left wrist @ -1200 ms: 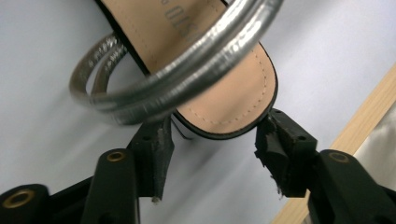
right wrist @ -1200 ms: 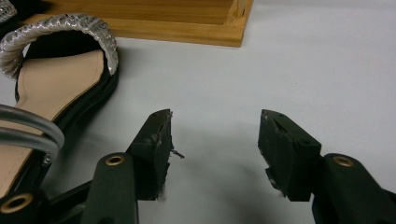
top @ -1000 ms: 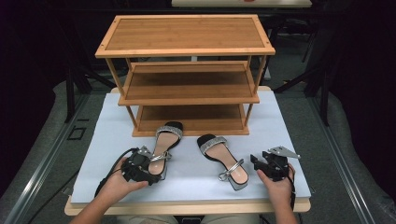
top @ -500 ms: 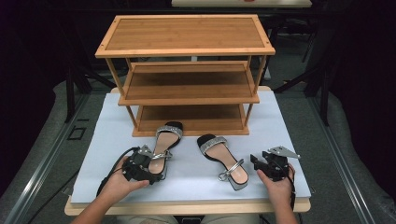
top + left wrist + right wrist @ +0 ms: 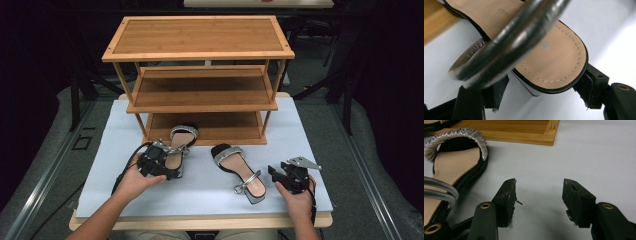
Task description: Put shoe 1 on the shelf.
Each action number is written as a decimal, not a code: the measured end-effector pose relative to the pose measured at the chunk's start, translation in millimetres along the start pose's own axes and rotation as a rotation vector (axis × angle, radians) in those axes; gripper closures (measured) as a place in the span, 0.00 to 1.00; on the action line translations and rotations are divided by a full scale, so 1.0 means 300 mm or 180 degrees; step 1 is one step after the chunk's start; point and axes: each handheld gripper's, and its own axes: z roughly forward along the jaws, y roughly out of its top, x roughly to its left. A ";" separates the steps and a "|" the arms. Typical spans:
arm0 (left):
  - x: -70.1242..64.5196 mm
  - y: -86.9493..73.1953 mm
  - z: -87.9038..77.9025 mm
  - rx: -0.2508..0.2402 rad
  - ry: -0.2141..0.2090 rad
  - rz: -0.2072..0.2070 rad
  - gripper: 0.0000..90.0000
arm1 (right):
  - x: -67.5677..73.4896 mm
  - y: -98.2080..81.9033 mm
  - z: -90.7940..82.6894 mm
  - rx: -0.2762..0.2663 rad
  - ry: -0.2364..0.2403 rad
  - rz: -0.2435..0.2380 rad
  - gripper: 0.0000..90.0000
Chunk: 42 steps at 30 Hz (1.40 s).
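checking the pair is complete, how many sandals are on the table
2. One black, tan-insoled sandal with a silver strap lies by the wooden shelf rack's bottom shelf, its heel between the left gripper's jaws. The other matching sandal lies mid-table, left of the right gripper.

From my high view the desk (image 5: 200, 192) sits evenly lit from above, while everything around it falls off to near black from nine through three o'clock. Shadows under the shelf (image 5: 200, 75) stay soft. In my left gripper view a black strap (image 5: 506, 40) at eleven o'clock is smeared and out of focus, with glare streaks. My right gripper view is sharp near, softer toward twelve.
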 end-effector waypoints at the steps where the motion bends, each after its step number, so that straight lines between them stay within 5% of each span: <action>1: 0.006 0.012 0.001 -0.0026 -0.0005 -0.0026 0.36 | -0.001 0.000 0.000 -0.0001 -0.0003 0.0002 0.49; 3: 0.013 0.033 0.006 -0.0096 -0.0028 -0.0137 0.36 | -0.002 0.000 0.000 -0.0003 0.0006 0.0009 0.49; 8: 0.033 0.081 0.056 0.0068 0.0133 -0.0116 0.36 | -0.003 0.001 -0.001 -0.0007 0.0011 0.0003 0.49; 15: 0.060 0.149 0.094 -0.0035 0.0196 -0.0284 0.36 | -0.008 0.002 -0.001 -0.0017 0.0016 0.0009 0.49; 21: 0.087 0.198 0.116 0.0027 0.0286 -0.0276 0.37 | -0.009 0.003 -0.001 -0.0019 0.0032 0.0005 0.49; 42: 0.151 0.233 0.144 0.0038 0.0300 -0.0357 0.37 | -0.007 0.005 0.004 -0.0011 0.0048 -0.0015 0.49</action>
